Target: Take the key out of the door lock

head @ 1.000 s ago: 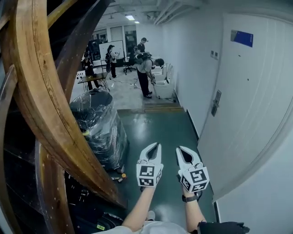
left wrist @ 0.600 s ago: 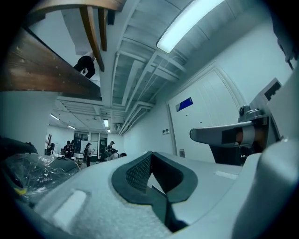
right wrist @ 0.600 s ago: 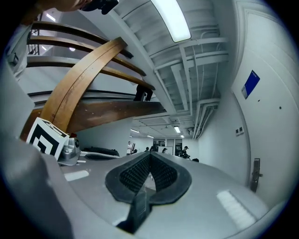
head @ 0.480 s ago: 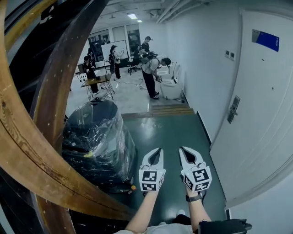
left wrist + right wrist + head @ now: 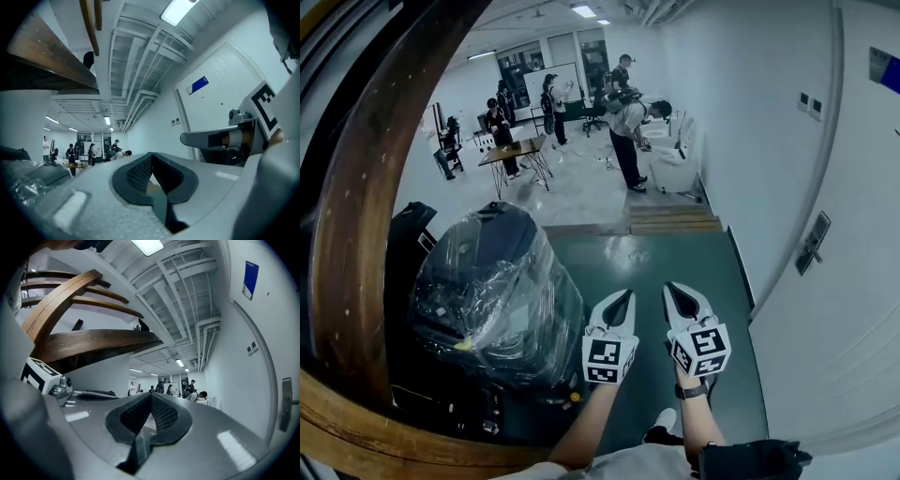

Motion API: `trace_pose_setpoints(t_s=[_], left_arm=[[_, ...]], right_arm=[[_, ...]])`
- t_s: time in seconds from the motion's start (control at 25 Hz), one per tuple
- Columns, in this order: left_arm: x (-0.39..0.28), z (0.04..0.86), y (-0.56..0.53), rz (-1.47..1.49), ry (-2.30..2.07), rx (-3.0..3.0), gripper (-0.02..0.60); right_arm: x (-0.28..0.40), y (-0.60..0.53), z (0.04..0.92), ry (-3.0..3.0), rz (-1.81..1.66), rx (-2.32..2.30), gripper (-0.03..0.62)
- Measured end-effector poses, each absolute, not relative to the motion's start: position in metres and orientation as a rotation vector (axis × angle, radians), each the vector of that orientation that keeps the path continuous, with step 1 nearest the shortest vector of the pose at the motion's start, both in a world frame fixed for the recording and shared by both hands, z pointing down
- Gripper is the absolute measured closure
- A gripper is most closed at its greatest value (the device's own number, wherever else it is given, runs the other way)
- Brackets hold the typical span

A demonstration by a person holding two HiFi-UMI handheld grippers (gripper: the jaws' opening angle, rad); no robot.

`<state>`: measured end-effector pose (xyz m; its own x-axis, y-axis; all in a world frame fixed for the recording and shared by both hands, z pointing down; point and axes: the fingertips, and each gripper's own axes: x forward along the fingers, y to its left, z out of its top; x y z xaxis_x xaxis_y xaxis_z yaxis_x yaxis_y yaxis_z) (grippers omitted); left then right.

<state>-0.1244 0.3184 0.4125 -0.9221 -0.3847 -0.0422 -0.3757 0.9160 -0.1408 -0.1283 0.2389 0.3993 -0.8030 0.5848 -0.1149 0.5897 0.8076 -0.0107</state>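
On white door [image 5: 862,281], small dark lock plate [image 5: 812,244]

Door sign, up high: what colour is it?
The sign is plain blue, clearest in the right gripper view.

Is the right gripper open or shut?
Shut: the right gripper has its jaw tips together, with nothing held between them.

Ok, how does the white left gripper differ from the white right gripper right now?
The white right gripper is nearer the white door; the white left gripper is nearer the plastic-wrapped black bulk. The wrist behind the right gripper wears a dark watch; the arm behind the left gripper is bare. Shared: both carry square-marker cubes, have jaws shut on nothing, and point ahead over the green floor.
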Motion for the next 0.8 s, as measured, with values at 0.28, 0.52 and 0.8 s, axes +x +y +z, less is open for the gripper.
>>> trace_pose_setpoints(t_s=[0.28, 0.52, 0.8], left_arm=[[-0.254, 0.378, 0.288, -0.199, 2.968, -0.513, 0.581], [-0.327, 0.385, 0.251, -0.185, 2.984, -0.561, 0.581], [-0.379, 0.395, 0.206, -0.136, 2.953, -0.723, 0.581]], right_arm=[[-0.260, 0.189, 0.373, 2.863, -0.083, 0.935, 0.589], [-0.323, 0.158, 0.385, 2.885, -0.093, 0.937, 0.589], [-0.372, 0.122, 0.395, 2.923, -0.131, 0.840, 0.589]])
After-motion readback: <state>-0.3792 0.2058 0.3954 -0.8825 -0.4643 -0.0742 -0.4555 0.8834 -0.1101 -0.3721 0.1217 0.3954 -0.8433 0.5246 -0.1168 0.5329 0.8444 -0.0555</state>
